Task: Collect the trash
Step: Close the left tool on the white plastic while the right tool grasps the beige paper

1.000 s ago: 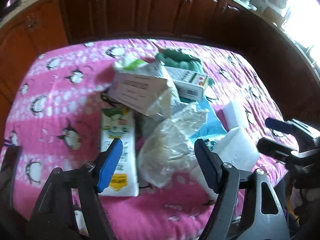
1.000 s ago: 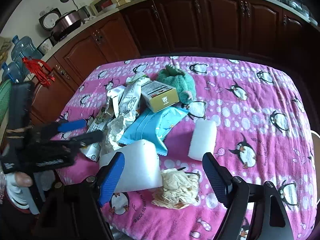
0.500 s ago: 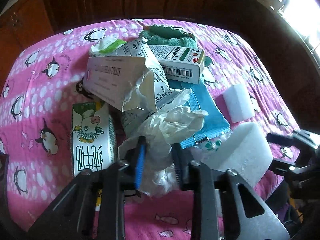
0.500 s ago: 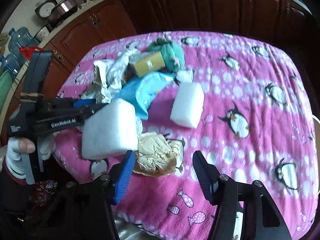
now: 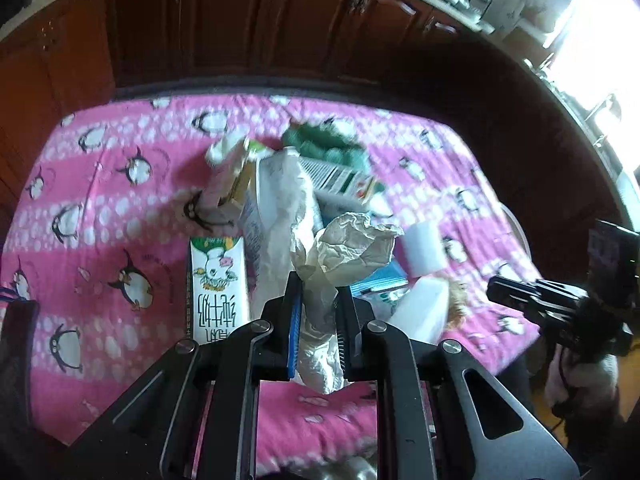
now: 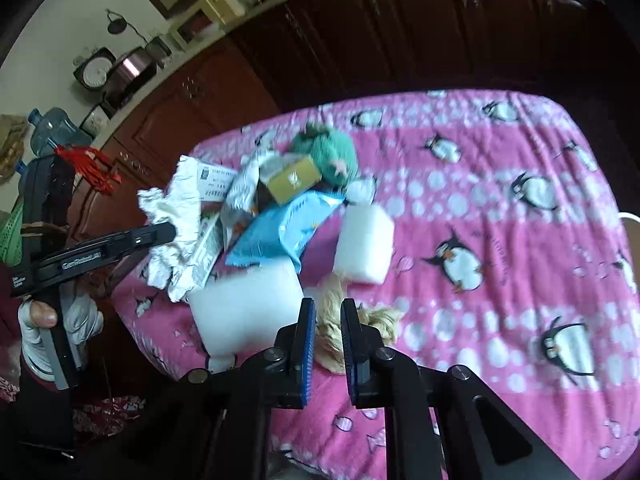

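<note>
Grippers both pinch trash: left gripper (image 5: 317, 320) holds crumpled plastic wrapper (image 5: 344, 252) centre-frame, right gripper (image 6: 325, 332) clamps tan paper wad (image 6: 332, 320) just ahead, lower centre.

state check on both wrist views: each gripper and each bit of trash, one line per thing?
left gripper: shut on crumpled plastic wrapper, lifted off the pile
right gripper: shut on beige crumpled wad
milk carton: lying flat
blue pouch: lying flat, partly under the box
big foam block: on the tablecloth
small foam block: on the tablecloth
</note>
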A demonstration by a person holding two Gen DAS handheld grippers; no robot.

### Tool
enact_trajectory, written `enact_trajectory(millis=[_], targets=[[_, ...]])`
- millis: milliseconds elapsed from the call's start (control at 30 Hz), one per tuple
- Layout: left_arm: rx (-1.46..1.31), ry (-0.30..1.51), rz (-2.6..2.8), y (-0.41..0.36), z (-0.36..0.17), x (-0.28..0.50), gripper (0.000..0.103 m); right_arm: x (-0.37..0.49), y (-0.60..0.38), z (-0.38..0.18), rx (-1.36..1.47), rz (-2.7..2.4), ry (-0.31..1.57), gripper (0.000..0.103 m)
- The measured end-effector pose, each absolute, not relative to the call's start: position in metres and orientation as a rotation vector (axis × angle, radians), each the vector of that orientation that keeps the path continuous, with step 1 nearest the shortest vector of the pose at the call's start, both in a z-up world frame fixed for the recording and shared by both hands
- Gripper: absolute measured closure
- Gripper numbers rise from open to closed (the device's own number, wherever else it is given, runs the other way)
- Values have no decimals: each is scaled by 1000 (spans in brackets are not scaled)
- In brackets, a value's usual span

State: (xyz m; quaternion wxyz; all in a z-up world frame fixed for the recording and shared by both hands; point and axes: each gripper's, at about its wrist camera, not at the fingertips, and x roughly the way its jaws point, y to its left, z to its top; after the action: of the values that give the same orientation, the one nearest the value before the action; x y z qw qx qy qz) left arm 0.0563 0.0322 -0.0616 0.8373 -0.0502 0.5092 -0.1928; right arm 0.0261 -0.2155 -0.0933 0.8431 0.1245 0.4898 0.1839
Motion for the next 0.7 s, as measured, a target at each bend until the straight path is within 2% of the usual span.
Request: enact_trajectory(millis=[233, 300, 333, 367, 433, 500, 533, 567, 633, 700], targets=[[-98, 1020, -469, 11, -30, 47, 90, 22, -223, -88, 257, 381, 1044, 90], [-92, 1019, -478, 4, -30, 46, 90, 22, -220, -95, 238, 369, 1062, 78], [-91, 1021, -483, 1, -31, 47, 90, 22, -218, -102, 223, 363, 1069, 60], [-90, 1023, -487, -2, -32, 47, 90, 23, -216, -107, 212, 355, 1077, 51], [-85, 1023, -493, -9, -31, 47, 90, 29, -215, -124, 229, 345, 1113, 51], [-85, 1022, -500, -13, -30, 46, 90, 34, -216, -136, 273, 352, 1135, 61], [-84, 1020, -505, -16, -29, 46, 90, 36, -217, -142, 302, 355, 1140, 71], [-82, 1017, -507, -18, -29, 44, 90, 36, -219, -145, 331, 358, 1141, 75], [-76, 1012, -514, -24, -27, 45, 90, 35, -224, -142, 360, 371, 1117, 91], [-73, 1008, -525, -30, -25, 45, 90, 30, -230, -132, 361, 368, 1082, 97]])
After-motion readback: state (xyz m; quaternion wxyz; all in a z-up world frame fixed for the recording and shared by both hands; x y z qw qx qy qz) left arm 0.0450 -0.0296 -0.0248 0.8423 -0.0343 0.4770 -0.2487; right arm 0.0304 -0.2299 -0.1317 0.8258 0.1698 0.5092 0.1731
